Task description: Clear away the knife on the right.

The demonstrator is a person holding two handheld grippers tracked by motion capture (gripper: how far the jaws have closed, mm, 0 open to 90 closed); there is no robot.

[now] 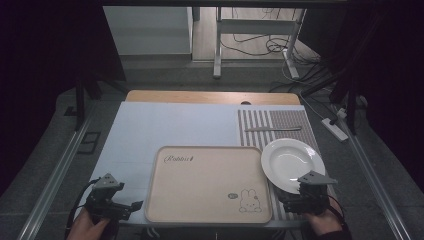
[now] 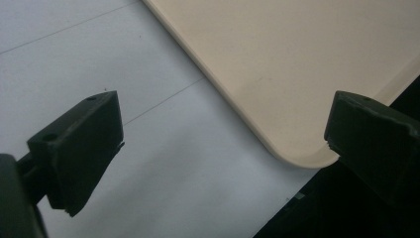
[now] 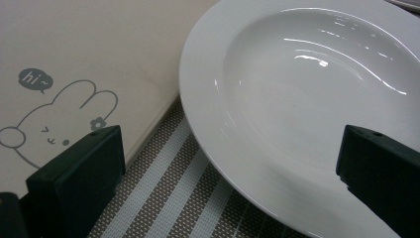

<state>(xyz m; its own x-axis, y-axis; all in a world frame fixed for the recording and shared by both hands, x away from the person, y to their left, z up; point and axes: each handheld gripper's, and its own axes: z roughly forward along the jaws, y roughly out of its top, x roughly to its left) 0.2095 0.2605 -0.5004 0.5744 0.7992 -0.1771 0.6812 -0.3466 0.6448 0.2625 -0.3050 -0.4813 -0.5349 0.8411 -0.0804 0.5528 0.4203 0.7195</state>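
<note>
On the striped mat at your right, a white plate is waiting just beside the beige tray.

From above, your right gripper is hovering at the plate's near rim and your left gripper by the tray's corner; cursive writing on the tray is looking like "Rabbit". Left gripper view: fingers are standing wide, holding nothing. Right gripper view: fingers are spread wide around the glossy rim; the plate is likely stiff, slippery and breakable, so pinch the rim. The bunny's bubble is reading "hi~".

plate: white, deep, empty | upright on striped mat, touching tray's right edge
</note>
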